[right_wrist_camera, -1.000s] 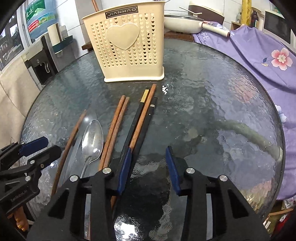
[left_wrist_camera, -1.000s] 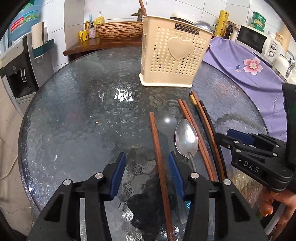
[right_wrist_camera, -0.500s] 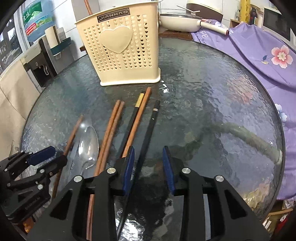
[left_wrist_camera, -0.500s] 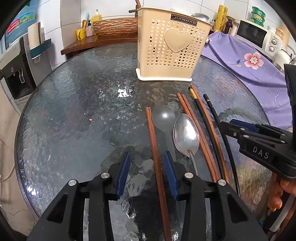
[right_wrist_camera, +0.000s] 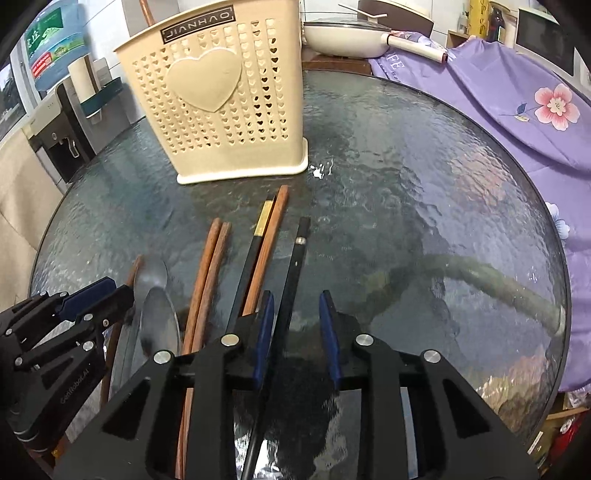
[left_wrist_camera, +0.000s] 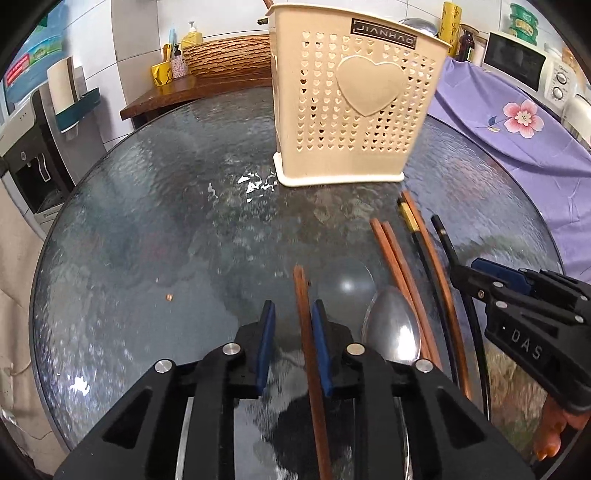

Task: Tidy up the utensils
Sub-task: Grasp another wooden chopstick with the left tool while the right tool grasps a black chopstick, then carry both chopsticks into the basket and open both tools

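A cream perforated utensil holder [left_wrist_camera: 354, 103] [right_wrist_camera: 221, 99] stands upright at the far side of a round glass table [left_wrist_camera: 147, 229]. My left gripper [left_wrist_camera: 293, 314] straddles a brown chopstick [left_wrist_camera: 306, 332]; its jaws are narrowed, with a gap still on the left. My right gripper [right_wrist_camera: 295, 306] straddles a black chopstick [right_wrist_camera: 293, 273], with gaps on both sides. Between them lie a metal spoon [left_wrist_camera: 393, 328] [right_wrist_camera: 159, 325], a brown chopstick pair [right_wrist_camera: 208, 273] and a black gold-tipped chopstick [right_wrist_camera: 251, 258] beside another brown one.
A purple flowered cloth [left_wrist_camera: 517, 125] [right_wrist_camera: 517, 92] covers furniture to the right. A wooden shelf [left_wrist_camera: 192, 88] with a basket and bottles is behind the table. A water dispenser [left_wrist_camera: 33, 147] stands at left. A white pan [right_wrist_camera: 343, 35] sits behind the holder.
Both grippers have narrowed around their chopsticks and moved forward towards the holder. The black chopstick has shifted away from the gold-tipped pair.
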The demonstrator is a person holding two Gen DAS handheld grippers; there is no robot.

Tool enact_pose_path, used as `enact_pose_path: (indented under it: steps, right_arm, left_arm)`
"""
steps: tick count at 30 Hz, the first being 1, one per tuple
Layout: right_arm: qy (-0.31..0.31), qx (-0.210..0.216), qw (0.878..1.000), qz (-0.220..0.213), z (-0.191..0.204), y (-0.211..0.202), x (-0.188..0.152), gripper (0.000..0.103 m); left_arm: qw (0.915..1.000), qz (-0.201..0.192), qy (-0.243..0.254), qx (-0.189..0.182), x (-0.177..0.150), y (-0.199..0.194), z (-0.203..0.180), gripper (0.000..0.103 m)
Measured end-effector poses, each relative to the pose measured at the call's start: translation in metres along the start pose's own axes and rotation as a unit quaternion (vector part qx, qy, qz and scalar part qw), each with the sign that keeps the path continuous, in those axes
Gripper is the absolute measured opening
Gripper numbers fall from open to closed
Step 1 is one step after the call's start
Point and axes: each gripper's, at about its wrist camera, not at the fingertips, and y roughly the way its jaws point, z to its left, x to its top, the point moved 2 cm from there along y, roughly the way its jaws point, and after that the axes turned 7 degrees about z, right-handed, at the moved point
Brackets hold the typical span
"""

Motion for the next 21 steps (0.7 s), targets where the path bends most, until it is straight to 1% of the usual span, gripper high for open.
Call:
enact_pose_path:
  steps: [2, 6, 10, 12, 15, 21]
  right_arm:
    - [0.0, -0.004, 1.0, -0.001, 0.002, 0.003, 0.006, 0.026]
    - [-0.001, -0.018, 1.0, -0.003, 0.003, 0.008, 0.013, 0.022]
    - [-0.002, -0.035, 0.999, -0.014, 0.004, 0.009, 0.012, 0.015]
    - [-0.003, -0.04, 0.999, -0.018, 0.004, 0.009, 0.011, 0.014]
    - [-0.003, -0.04, 0.999, -0.022, 0.005, 0.01, 0.011, 0.01]
    - [-0.003, -0.04, 0.999, -0.028, 0.008, 0.009, 0.007, 0.008]
  left_arm:
    - [1.0, 0.001, 0.0, 0.002, 0.003, 0.002, -0.001, 0.017]
    - [0.9999, 0.0, 0.003, 0.012, 0.003, 0.002, -0.003, 0.014]
    - [0.9999, -0.007, -0.004, 0.014, -0.003, 0.0, -0.003, 0.012]
    - [0.9997, -0.012, 0.0, 0.022, -0.006, -0.001, -0.006, 0.012]
    - [0.9996, -0.012, -0.004, 0.023, -0.007, -0.002, -0.009, 0.008]
    - [0.9996, -0.014, -0.006, 0.023, -0.005, -0.001, -0.01, 0.007]
